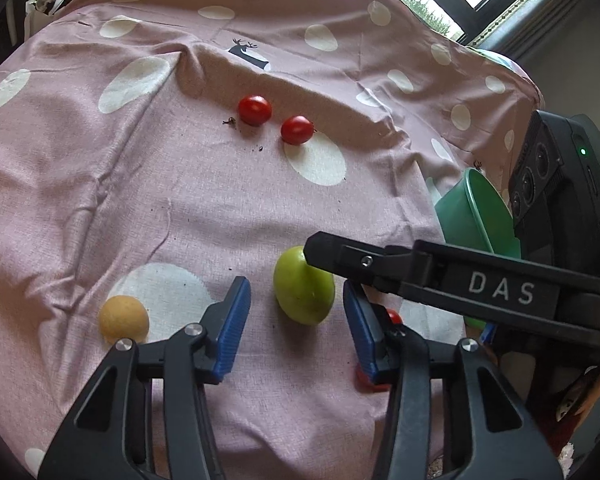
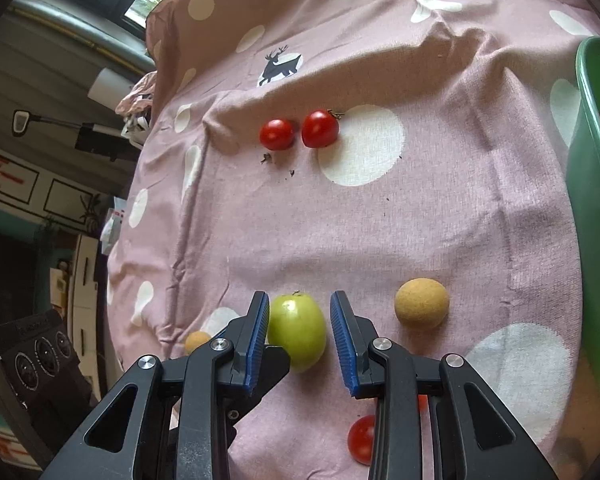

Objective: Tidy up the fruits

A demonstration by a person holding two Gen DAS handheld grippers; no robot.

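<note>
right wrist view shows a pink polka-dot cloth (image 2: 440,232) draped over the worktop, with a green bowl (image 2: 592,216) at its right edge. the right hand-held gripper (image 2: 300,338) is spread, its blue pads on either side of a green fruit (image 2: 298,330) lying on the cloth, not pinching it. the left hand-held gripper (image 1: 298,320) is spread too, facing the same fruit. a tan round fruit (image 2: 421,303) lies just beside, and two red tomatoes (image 2: 298,132) sit together further back.
</note>
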